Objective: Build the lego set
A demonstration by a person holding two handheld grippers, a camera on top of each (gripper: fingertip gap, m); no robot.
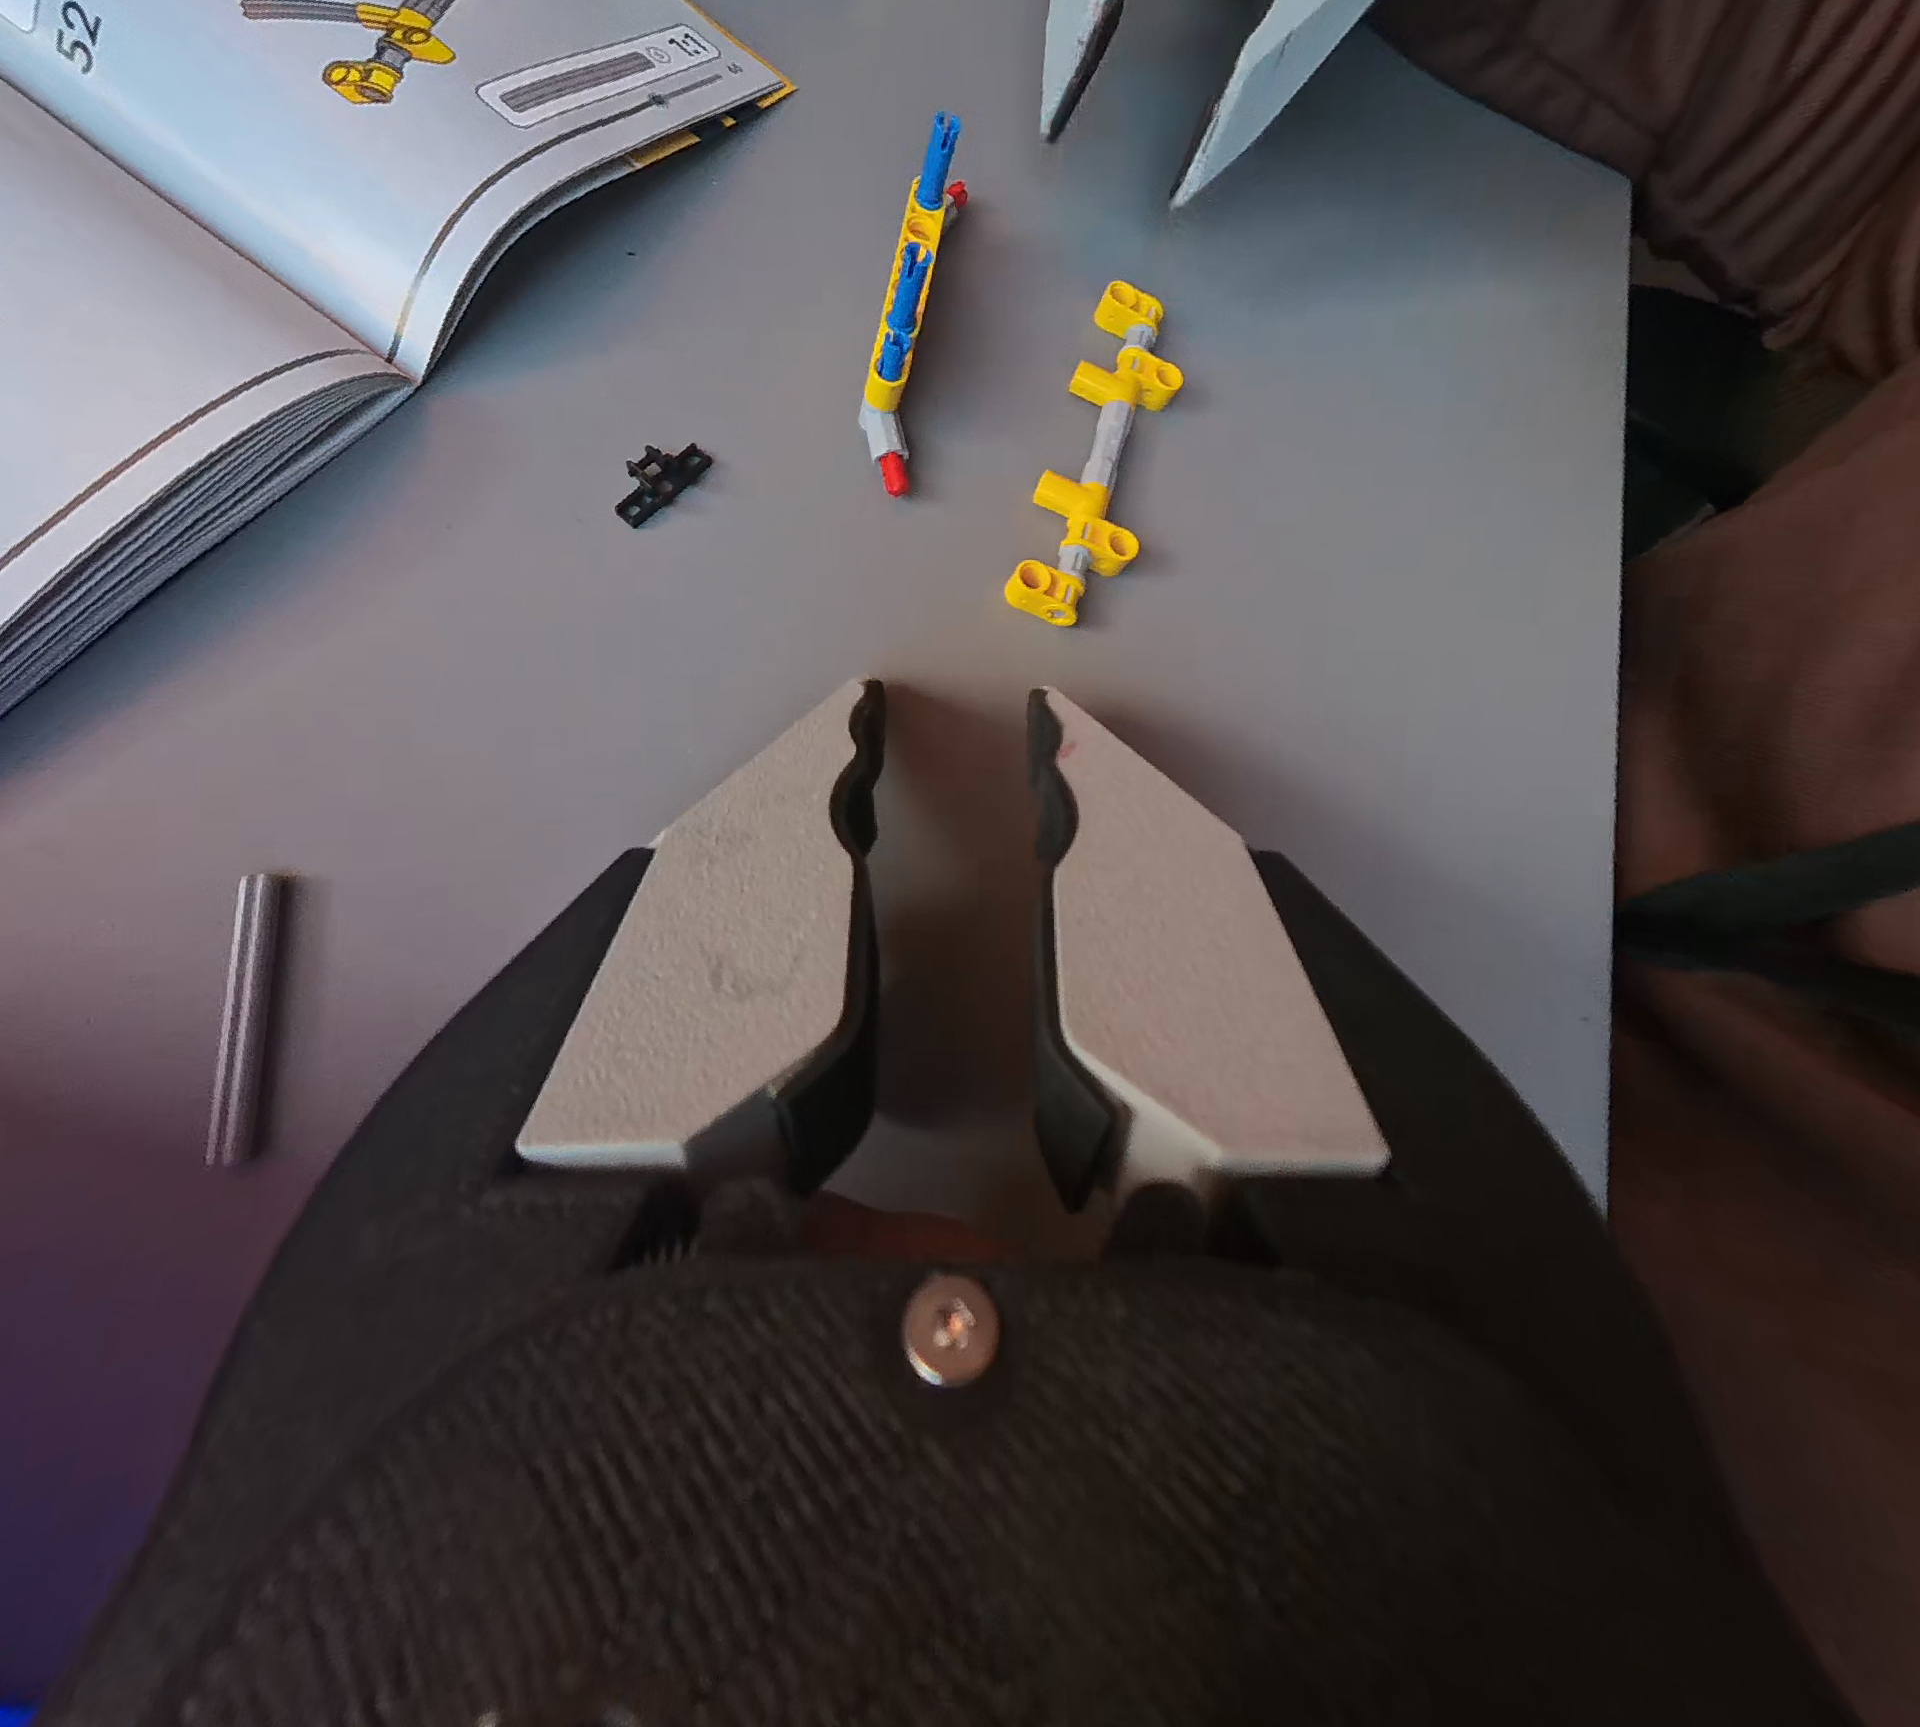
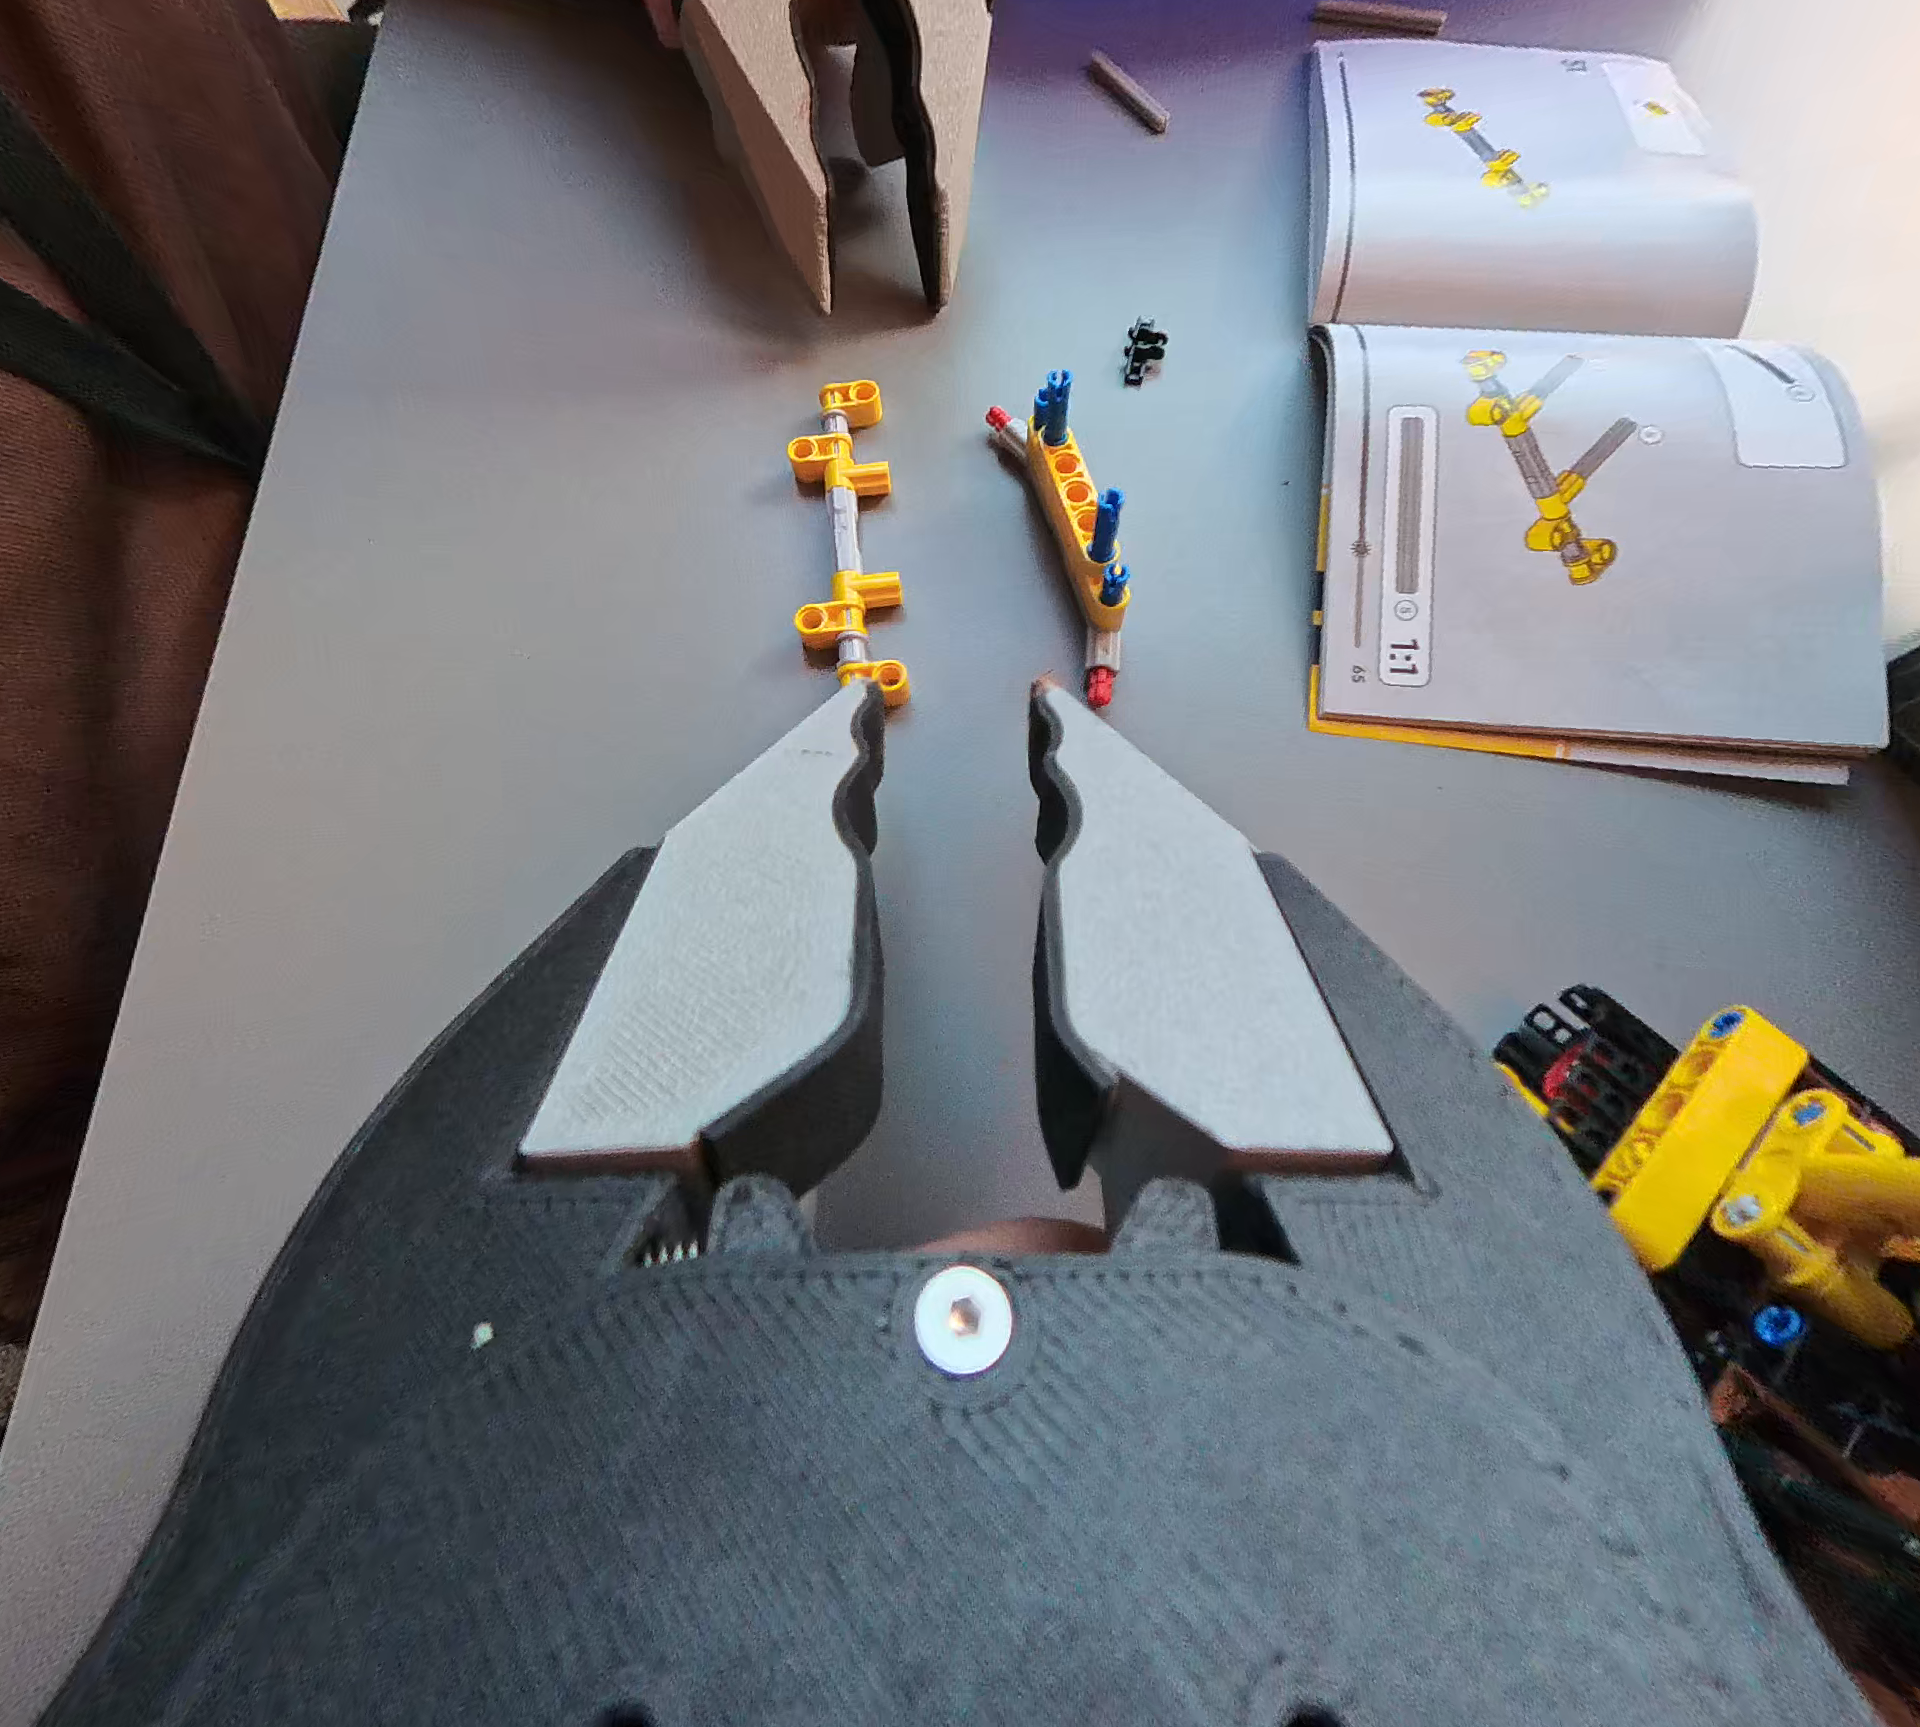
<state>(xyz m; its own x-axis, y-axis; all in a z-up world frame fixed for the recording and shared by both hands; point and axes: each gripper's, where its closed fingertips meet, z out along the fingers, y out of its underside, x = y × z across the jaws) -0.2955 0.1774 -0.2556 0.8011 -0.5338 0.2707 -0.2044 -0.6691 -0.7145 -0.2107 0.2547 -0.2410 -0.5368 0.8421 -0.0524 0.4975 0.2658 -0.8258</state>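
On the smooth grey desk [image 1: 623, 742], take the axle piece [image 1: 1099, 453] as the centre: a pale grey rod threaded through six glossy yellow connectors with round holes. Just beside it, apart, lies the yellow beam [image 1: 907, 306], a slim holed bar studded with blue pins, ending in an angled grey joint and a red tip. Past the beam sits a small black link [image 1: 663, 484], then the open booklet [image 1: 312, 150] with curling matte pages. A dark ribbed rod [image 1: 245, 1017] lies well apart from the axle piece, nearer the left claw [image 1: 954, 709]. That claw, grainy grey plates with wavy black pads, is narrowly parted and empty. The right claw [image 2: 956, 709], equally narrow and empty, hovers with one tip at the axle piece's end. The yellow-and-black model [image 2: 1714, 1178] stands beside it.
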